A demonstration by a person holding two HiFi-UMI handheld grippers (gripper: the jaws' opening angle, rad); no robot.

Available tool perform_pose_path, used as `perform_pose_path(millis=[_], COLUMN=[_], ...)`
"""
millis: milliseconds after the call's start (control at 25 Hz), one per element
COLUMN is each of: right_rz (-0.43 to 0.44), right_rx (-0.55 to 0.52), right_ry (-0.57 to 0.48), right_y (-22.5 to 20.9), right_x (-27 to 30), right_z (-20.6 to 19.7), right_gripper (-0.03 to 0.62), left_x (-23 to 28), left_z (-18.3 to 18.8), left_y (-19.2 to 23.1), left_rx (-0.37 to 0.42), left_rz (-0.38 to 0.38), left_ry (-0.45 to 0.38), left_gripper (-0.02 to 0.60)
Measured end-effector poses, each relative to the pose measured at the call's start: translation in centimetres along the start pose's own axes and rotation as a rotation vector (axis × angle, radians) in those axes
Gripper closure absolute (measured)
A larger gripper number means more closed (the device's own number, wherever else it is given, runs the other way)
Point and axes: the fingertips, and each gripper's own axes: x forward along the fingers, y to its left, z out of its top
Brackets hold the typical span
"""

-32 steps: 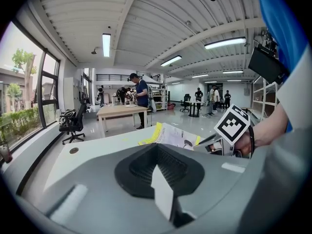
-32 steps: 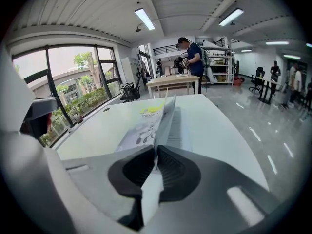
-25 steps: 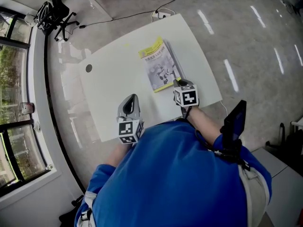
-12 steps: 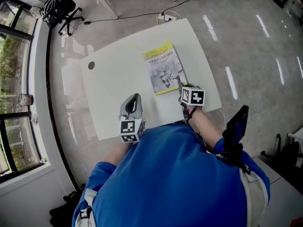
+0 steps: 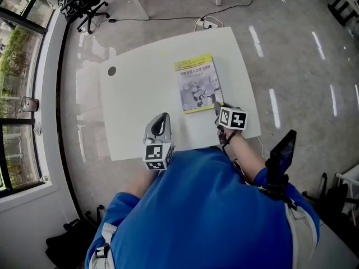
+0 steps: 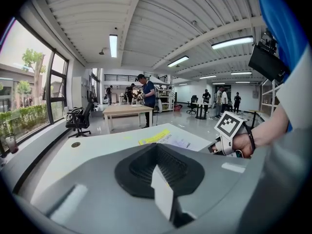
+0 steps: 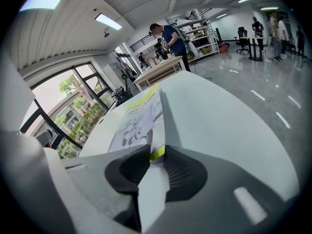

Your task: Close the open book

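The book [image 5: 197, 83] lies closed and flat on the white table [image 5: 134, 94], yellow-and-grey cover up. My right gripper [image 5: 216, 106] sits at the book's near right corner. In the right gripper view the book [image 7: 136, 118] stretches away ahead, and its yellow-green corner shows in the narrow gap of my right gripper [image 7: 155, 152], whose jaws are opening. My left gripper [image 5: 162, 117] rests apart from the book near the table's front edge, jaws together and holding nothing. From the left gripper view the book [image 6: 156, 138] lies ahead, the right hand's marker cube [image 6: 229, 125] beside it.
A dark round grommet [image 5: 111, 70] sits in the table's far left part. On the floor beyond are an office chair [image 5: 90, 4] and a power strip with cable [image 5: 205, 22]. Windows run along the left. People stand by a wooden table [image 6: 126, 112] far off.
The book's cover has settled flat. My right gripper has dropped a little at the near right corner and its jaws have parted. The left gripper has stayed put.
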Motion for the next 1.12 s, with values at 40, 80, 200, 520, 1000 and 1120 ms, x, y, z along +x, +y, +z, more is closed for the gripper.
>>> perform_pose_path(millis=[40, 80, 200, 520, 1000, 1120], right_rz=[0.008, 0.013, 0.008, -0.071, 0.042, 0.075], right_rx=[0.000, 0.000, 0.007, -0.139, -0.647, -0.673], right_ry=[-0.007, -0.015, -0.035, -0.200, -0.489, -0.495], right_y=[0.0, -0.1, -0.5, 0.4, 17.8, 21.3], right_x=[-0.2, -0.3, -0.6, -4.3, -10.5, -11.3], right_z=[0.0, 0.1, 0.1, 1.7, 0.3, -1.8], right_gripper=[0.517, 0.517, 0.517, 0.517, 0.518, 0.519], left_x=[-0.1, -0.2, -0.2, -0.6, -9.1, -12.3], left_z=[-0.1, -0.2, -0.8, 0.7, 0.1, -0.3], left_y=[-0.1, -0.1, -0.1, -0.3, 2.5, 3.7], left_rx=[-0.001, -0.001, 0.008, 0.045, 0.012, 0.002], left_rz=[0.003, 0.005, 0.002, -0.029, 0.014, 0.039], left_ry=[0.002, 0.003, 0.013, -0.029, -0.121, -0.150], left_gripper=[0.574, 0.574, 0.574, 0.574, 0.574, 0.574])
